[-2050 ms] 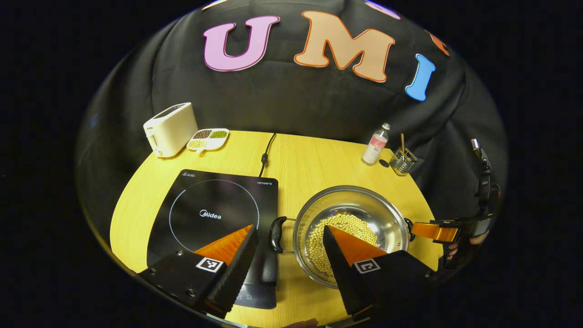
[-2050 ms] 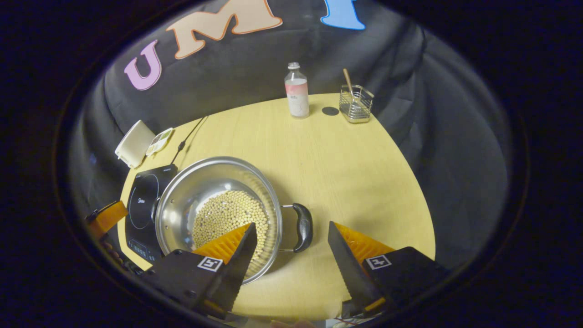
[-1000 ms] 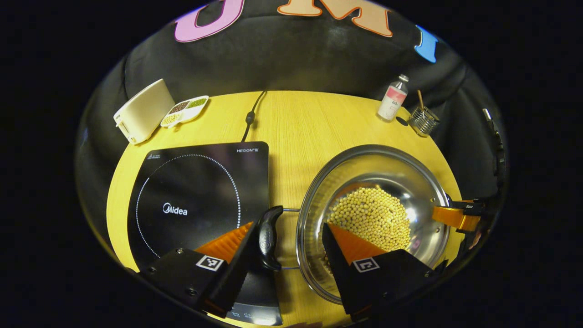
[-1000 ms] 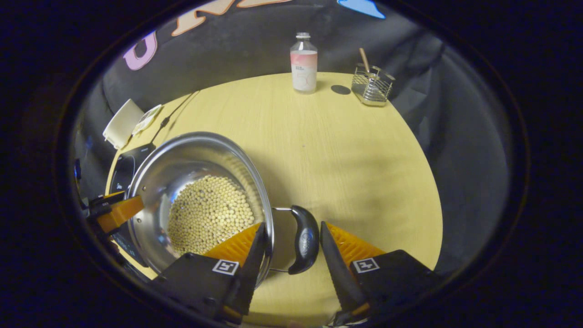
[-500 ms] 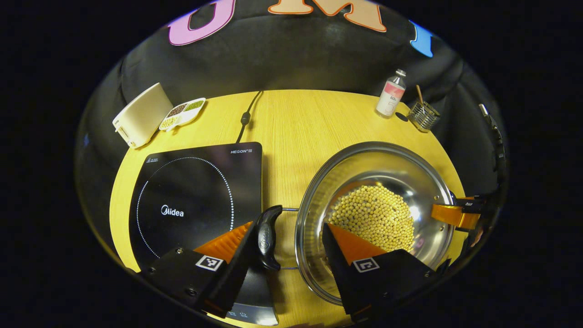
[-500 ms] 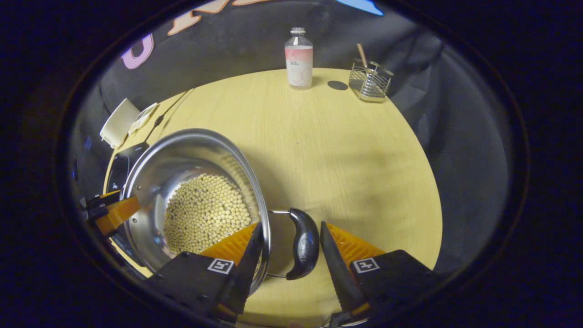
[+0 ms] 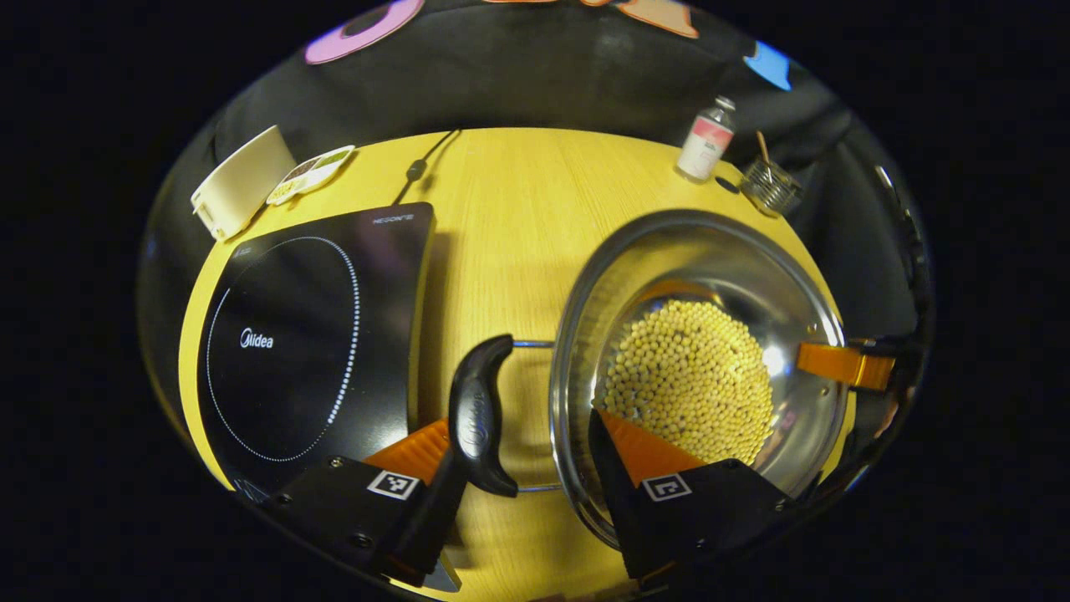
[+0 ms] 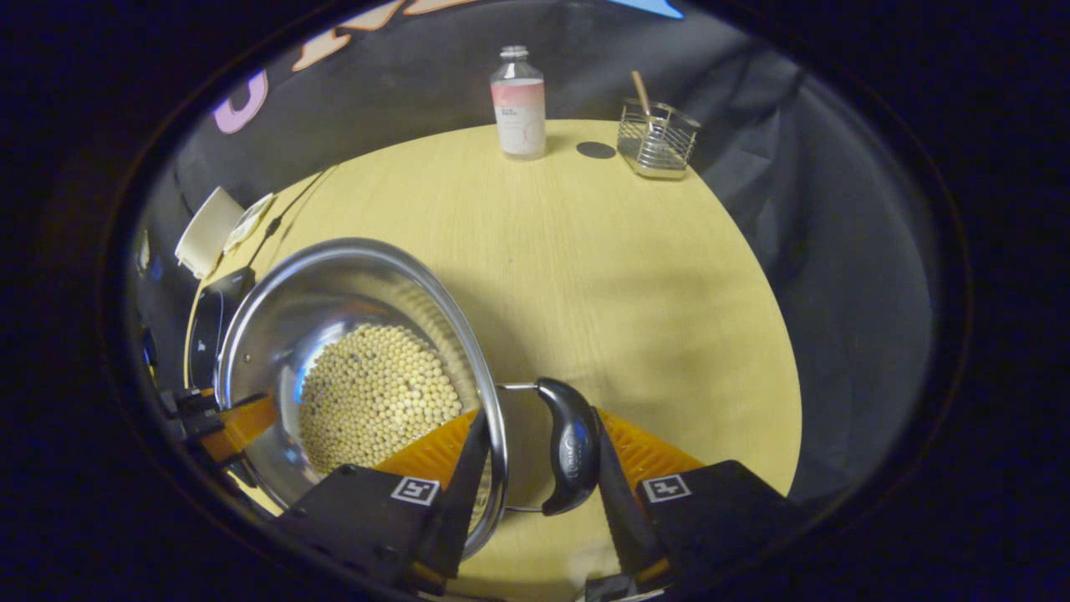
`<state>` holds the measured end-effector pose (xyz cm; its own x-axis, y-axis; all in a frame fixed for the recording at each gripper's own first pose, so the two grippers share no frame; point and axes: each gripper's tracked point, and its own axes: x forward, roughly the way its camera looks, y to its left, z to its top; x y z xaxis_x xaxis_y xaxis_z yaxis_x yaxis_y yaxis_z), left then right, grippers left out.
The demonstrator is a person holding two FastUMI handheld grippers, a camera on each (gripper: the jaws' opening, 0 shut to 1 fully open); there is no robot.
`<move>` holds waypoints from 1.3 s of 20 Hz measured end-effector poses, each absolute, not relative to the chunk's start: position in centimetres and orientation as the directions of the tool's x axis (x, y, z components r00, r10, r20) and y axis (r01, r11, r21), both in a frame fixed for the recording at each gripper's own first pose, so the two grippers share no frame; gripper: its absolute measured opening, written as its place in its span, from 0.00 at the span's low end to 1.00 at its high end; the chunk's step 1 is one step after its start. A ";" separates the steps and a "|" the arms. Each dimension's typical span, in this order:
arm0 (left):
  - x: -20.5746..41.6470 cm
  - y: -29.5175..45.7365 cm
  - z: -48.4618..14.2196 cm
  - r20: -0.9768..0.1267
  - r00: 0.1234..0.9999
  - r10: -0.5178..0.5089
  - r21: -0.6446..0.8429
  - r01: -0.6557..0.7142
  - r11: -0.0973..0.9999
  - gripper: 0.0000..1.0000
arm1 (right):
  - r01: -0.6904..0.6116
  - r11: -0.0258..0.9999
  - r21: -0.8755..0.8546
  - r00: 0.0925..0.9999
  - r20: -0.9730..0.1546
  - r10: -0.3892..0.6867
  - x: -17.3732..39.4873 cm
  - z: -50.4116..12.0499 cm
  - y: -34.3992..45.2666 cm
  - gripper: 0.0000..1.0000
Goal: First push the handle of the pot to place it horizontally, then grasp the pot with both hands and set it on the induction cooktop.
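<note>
Left tool [image 7: 525,489] spread around the pot's black handle [image 7: 476,418] and steel rim; right tool [image 8: 535,493] spread likewise around its own handle [image 8: 570,447]. Pot [image 7: 698,368], full of beans, on the counter [image 7: 510,242] at 3 o'clock from the induction cooktop [image 7: 309,334]. Best to pinch both handles together, lift level, carry slowly toward 9 o'clock.

We see the steel pot [image 7: 698,368], holding pale round beans, upright with both black handles level, seemingly raised just right of the black induction cooktop [image 7: 309,334].
</note>
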<state>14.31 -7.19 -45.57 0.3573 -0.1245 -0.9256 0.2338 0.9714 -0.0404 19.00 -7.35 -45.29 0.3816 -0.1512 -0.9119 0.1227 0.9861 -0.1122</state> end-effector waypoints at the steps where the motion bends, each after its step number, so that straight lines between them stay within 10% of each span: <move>1: 14.5 -7.0 -45.8 -0.923 0.367 -0.114 -0.022 0.244 0.970 0.83 | 0.116 0.986 -0.118 0.380 -0.912 -0.154 18.8 -45.3 -7.4 0.68; 11: 17.8 -7.0 -45.3 -0.918 0.378 -0.122 -0.010 0.284 0.959 0.79 | 0.128 0.985 -0.117 0.373 -0.914 -0.157 18.9 -45.2 -7.6 0.69; 16: 16.4 -7.0 -45.2 -0.941 0.298 -0.161 -0.104 0.200 0.974 0.67 | 0.129 0.988 -0.087 0.387 -0.913 -0.131 19.4 -44.4 -7.2 0.47; 26: 15.4 -4.8 -39.1 -0.905 0.403 -0.136 -0.070 0.174 0.982 0.62 | 0.107 0.994 -0.034 0.426 -0.902 -0.077 19.2 -44.0 -7.1 0.53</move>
<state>15.44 -4.82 -39.11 0.4027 -0.1362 -0.9051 0.1740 0.9822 -0.0704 19.18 -7.12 -44.02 0.4255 -0.0765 -0.9017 0.1075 0.9936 -0.0336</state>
